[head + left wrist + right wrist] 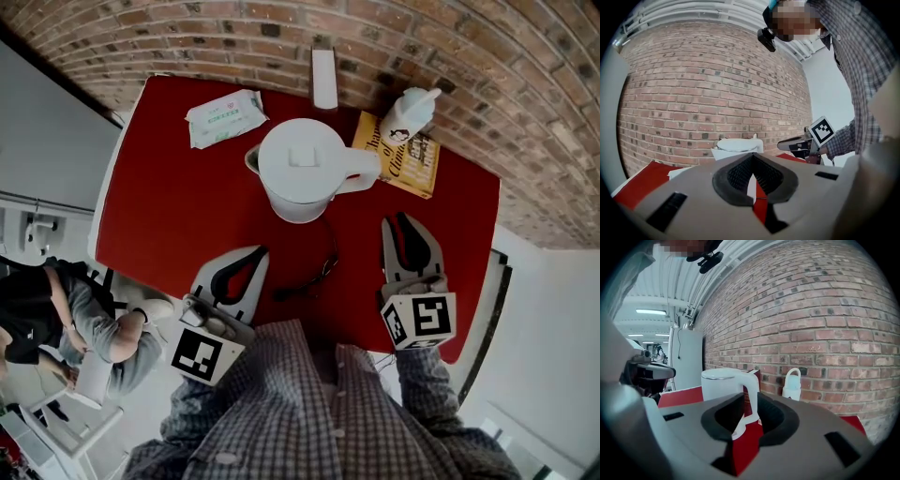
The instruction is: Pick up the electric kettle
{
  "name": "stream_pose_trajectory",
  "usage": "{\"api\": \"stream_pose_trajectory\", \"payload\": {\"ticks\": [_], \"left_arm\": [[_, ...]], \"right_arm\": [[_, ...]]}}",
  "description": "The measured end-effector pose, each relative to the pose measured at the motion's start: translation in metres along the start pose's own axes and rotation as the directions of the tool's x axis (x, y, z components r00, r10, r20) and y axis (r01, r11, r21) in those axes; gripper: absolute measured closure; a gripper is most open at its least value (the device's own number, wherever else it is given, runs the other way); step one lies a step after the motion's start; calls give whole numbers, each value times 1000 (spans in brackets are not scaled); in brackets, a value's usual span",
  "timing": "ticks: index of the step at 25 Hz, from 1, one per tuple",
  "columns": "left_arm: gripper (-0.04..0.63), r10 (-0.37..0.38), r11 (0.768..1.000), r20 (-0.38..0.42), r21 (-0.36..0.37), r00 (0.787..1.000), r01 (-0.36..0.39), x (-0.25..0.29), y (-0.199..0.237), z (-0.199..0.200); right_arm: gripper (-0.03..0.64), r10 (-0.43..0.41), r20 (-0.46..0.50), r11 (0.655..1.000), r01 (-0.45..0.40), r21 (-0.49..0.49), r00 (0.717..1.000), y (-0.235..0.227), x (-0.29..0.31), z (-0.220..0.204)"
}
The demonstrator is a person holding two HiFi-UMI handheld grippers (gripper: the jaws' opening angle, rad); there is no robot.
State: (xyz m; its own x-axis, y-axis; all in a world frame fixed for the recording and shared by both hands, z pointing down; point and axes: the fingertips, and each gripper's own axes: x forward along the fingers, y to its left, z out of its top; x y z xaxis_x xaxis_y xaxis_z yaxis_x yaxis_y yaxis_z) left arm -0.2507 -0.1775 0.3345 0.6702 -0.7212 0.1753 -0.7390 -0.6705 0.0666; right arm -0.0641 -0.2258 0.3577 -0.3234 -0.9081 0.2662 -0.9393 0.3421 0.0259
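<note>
1. Nearest, two checked sleeves (309, 412) reach forward from the bottom of the head view, one to each gripper. The hands are hidden under the marker cubes.
2. On the person's left, the left gripper (261, 253) (752, 155) slants forward and inward over the near part of the red tabletop (169, 216), aimed toward the electric kettle (295, 164). Its jaws are closed tip to tip with nothing caught between them.
3. The right gripper (397, 220) (750, 397) points straight away from the person, roughly level over the tabletop. Its jaws stand slightly parted and grip nothing. In the right gripper view the kettle's handle shows through the gap, but it stands beyond the pads and clear of them.
4. Between the two grippers a thin black cable (314, 272) lies on the tabletop, running from near the kettle's foot toward the person.
5. The electric kettle (724, 383) (738, 145) stands upright near the middle of the tabletop, ahead of both grippers and touched by neither.
   - It is white and round-bodied, with a flat lid that has a small square recess in it.
   - Its spout points to the left of the head view.
   - Its thick loop handle sticks out to the right, on the right gripper's side.
6. Farther back:
   - A soft tissue pack (225, 117) lies to the left of the kettle.
   - A yellow book (403, 159) lies just beside the handle.
   - A white bottle (409, 112) stands at the book's far end.
   - A brick wall (422, 47) runs along the far edge.
</note>
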Motion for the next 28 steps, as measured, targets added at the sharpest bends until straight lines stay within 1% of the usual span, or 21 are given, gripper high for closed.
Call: {"api": "stream_pose_trajectory", "payload": {"ticks": [5, 8, 12, 16, 21, 25, 28], "left_arm": [[595, -7, 1000, -5, -16, 1000, 7, 4, 16, -2], [594, -9, 1000, -17, -20, 1000, 9, 6, 23, -6], [594, -8, 1000, -27, -30, 1000, 7, 11, 31, -11], [594, -1, 999, -42, -42, 999, 0, 15, 37, -15], [595, 14, 999, -53, -48, 998, -17, 19, 45, -18], [595, 32, 998, -63, -46, 998, -35, 19, 51, -19], [595, 48, 998, -61, -47, 997, -51, 20, 55, -20]], "right_arm": [[481, -2, -44, 1000, 2, -13, 999, 4, 25, -7], [462, -20, -61, 1000, 19, -10, 998, 1, 40, -13], [460, -59, -64, 997, 56, -45, 996, -6, 57, -19], [457, -77, -84, 997, 74, -38, 994, -11, 72, -28], [454, -66, -103, 996, 59, -68, 993, -10, 92, -32], [449, -53, -108, 996, 45, -71, 993, -10, 104, -33], [449, -56, -109, 993, 44, -107, 993, -8, 110, -34]]}}
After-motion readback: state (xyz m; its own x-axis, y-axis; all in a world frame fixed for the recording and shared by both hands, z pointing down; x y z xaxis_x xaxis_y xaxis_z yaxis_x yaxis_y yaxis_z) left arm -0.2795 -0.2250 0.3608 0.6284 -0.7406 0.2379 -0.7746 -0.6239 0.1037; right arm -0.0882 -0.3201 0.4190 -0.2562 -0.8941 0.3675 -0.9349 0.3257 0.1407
